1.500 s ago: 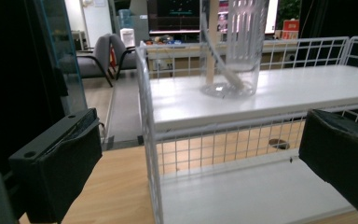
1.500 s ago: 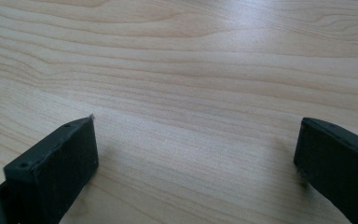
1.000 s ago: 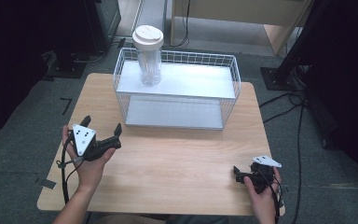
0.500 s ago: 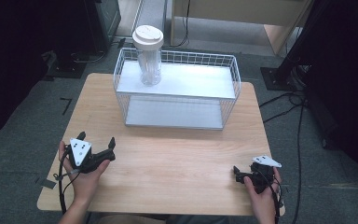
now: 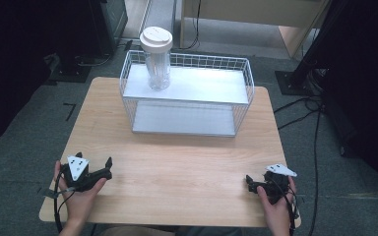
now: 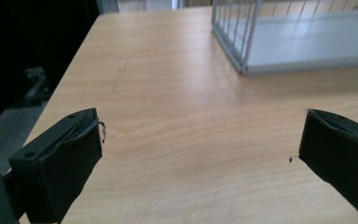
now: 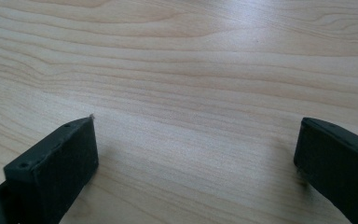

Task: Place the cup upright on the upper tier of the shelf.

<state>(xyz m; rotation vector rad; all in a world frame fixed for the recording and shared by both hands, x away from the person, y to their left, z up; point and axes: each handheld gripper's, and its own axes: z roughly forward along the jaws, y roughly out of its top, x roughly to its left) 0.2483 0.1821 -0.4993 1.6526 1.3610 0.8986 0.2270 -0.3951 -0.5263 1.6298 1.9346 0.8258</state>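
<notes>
A clear jar (image 5: 156,66) with a cream lid stands upright in the back left corner of a white wire basket (image 5: 248,93) at the far side of the wooden table (image 5: 177,162). My left gripper (image 5: 94,159) rests near the table's front left, open, with nothing between its jaws. In the left gripper view the left gripper (image 6: 200,140) faces bare wood, with the basket's corner (image 6: 242,51) ahead on the right. My right gripper (image 5: 249,183) sits near the front right edge. It is open, and the right gripper (image 7: 196,149) hovers low over bare wood.
The basket has a white floor (image 5: 182,118) and its front wall faces me. Cables (image 5: 315,113) run across the floor to the right of the table. Dark furniture (image 5: 103,19) stands at the back left.
My left gripper has drawn back toward the front left edge of the table and lowered. The right gripper, jar and basket have stayed put.
</notes>
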